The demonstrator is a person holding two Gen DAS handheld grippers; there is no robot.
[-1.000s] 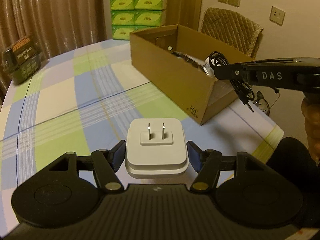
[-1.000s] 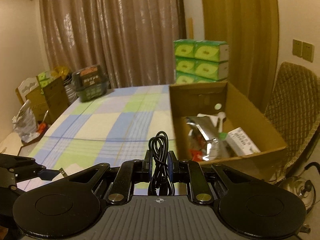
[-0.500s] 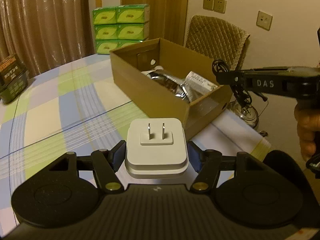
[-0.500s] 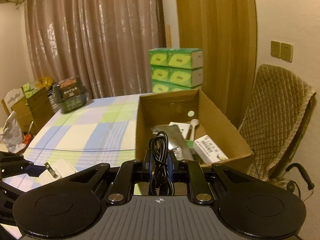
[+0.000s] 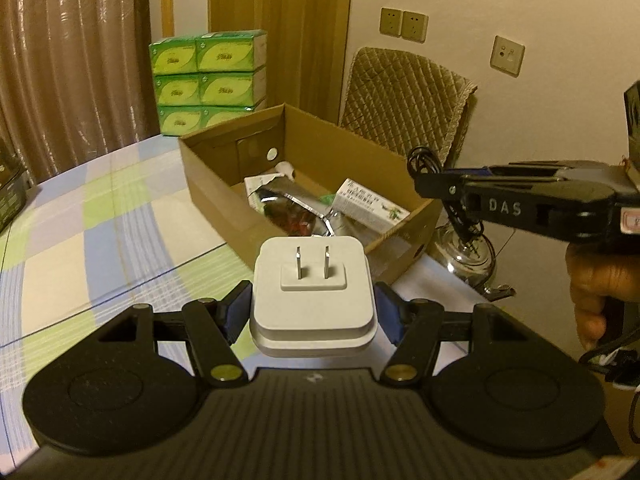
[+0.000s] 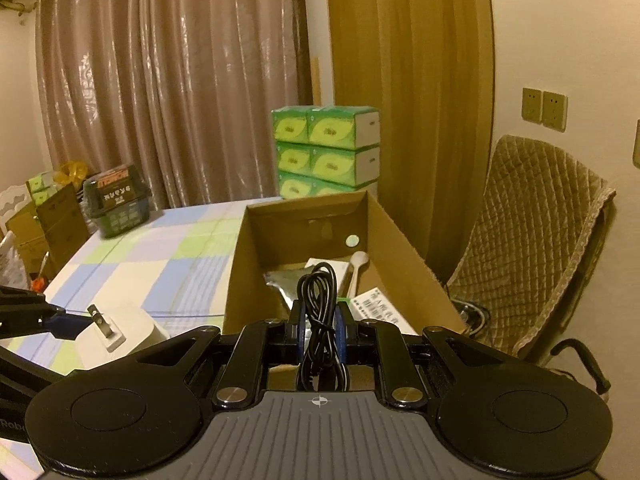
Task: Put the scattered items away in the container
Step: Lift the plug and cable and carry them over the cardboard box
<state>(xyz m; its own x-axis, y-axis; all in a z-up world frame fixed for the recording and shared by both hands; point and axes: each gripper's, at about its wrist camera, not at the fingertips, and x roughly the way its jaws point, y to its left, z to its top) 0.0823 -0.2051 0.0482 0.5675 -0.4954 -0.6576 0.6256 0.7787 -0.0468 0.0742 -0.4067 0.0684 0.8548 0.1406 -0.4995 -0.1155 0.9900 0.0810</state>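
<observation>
We see the left hand-held gripper (image 5: pixel 312 312) clamped on a white charger plug (image 5: pixel 314 292), pads on its two sides, prongs pointing up and slightly ahead, flat body lying across the jaws. Ahead of it and a bit right sits the cardboard box (image 5: pixel 216 196) on the table (image 5: pixel 100 232), long axis running away from us. Inside: a silver foil pouch (image 5: pixel 292 208), a white printed carton (image 5: pixel 372 206), a white spoon (image 6: pixel 356 268). The right hand-held gripper (image 6: pixel 320 332) is closed on a coiled black cable (image 6: pixel 320 312), loop standing upright above the jaws, tail hanging below. It hovers just before the box's near end wall. Green tissue packs (image 6: pixel 326 148) are stacked beyond the box.
</observation>
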